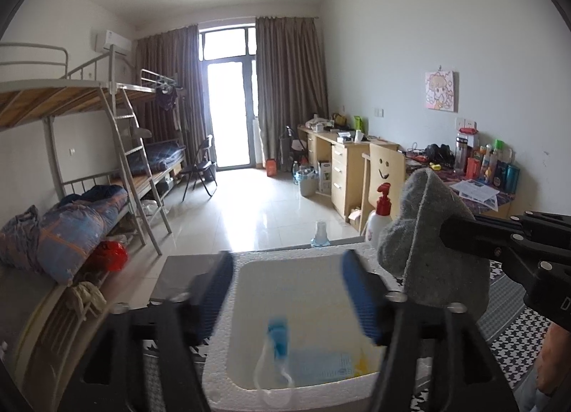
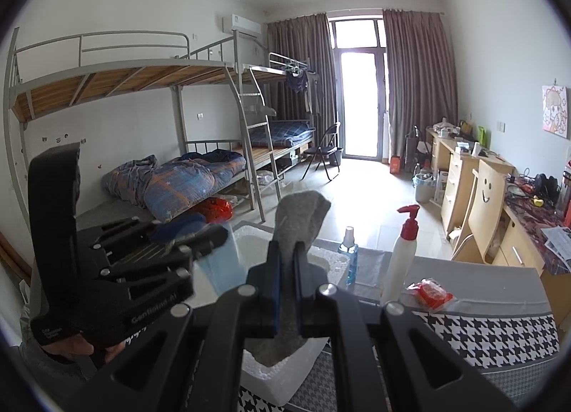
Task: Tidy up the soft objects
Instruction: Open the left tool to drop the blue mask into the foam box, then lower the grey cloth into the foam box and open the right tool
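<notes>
Left tongs [image 1: 285, 290] stand wide open over the white foam box [image 1: 228, 358], nothing between the pads; a blue face mask [image 1: 314, 362] lies flat on the box floor, so this looks like a release straight into the bin. Right tongs [image 2: 285, 280] are clamped tight on a grey sock [image 2: 298, 219], held upright over the box's right rim, probably queued as the next drop. Pump bottle [image 2: 401, 258], small spray bottle [image 2: 349, 255] and red packet [image 2: 430, 294] sit on the surface beyond the box; not soft goods, likely staying out.
</notes>
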A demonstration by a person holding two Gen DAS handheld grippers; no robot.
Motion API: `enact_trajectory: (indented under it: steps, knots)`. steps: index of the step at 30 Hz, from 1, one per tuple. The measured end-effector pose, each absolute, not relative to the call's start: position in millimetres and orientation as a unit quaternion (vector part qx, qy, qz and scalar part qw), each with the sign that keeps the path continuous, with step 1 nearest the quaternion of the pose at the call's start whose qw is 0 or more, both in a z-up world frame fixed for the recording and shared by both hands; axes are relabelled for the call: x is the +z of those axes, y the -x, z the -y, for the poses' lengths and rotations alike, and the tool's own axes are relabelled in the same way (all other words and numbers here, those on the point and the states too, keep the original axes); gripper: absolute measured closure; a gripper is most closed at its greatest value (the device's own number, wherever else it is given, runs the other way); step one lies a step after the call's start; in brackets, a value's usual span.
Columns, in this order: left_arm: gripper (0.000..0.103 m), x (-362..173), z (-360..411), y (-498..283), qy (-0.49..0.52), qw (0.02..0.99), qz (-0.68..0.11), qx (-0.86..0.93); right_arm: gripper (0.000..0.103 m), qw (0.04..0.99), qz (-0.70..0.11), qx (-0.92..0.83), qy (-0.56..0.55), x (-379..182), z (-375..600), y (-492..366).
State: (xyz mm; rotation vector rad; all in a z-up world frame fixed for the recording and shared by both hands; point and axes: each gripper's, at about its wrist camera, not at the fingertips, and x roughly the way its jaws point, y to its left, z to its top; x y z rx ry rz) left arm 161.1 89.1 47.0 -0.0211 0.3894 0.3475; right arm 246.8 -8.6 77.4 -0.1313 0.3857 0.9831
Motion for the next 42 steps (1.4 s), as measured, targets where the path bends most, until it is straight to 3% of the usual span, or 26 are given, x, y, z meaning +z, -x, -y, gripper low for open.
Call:
enact_trajectory:
  steps: [3, 7, 42]
  knots:
    - [0.01, 45.3, -93.0, -158.5, 0.014, 0.965, -0.187, 0.184, 0.094, 0.861, -0.189, 0.468, 0.064, 74.3, 5.4, -248.1]
    - [0.002, 44.3, -101.0, -153.7, 0.022, 0.964, -0.177, 0.2, 0.094, 0.86, -0.196, 0.467, 0.066, 72.2, -0.4, -249.7]
    - [0.001, 27.9, -124.8, -125.8, 0.044, 0.956, -0.179, 0.227, 0.094, 0.836, -0.245, 0.481, 0.102, 43.7, -44.3, -258.7]
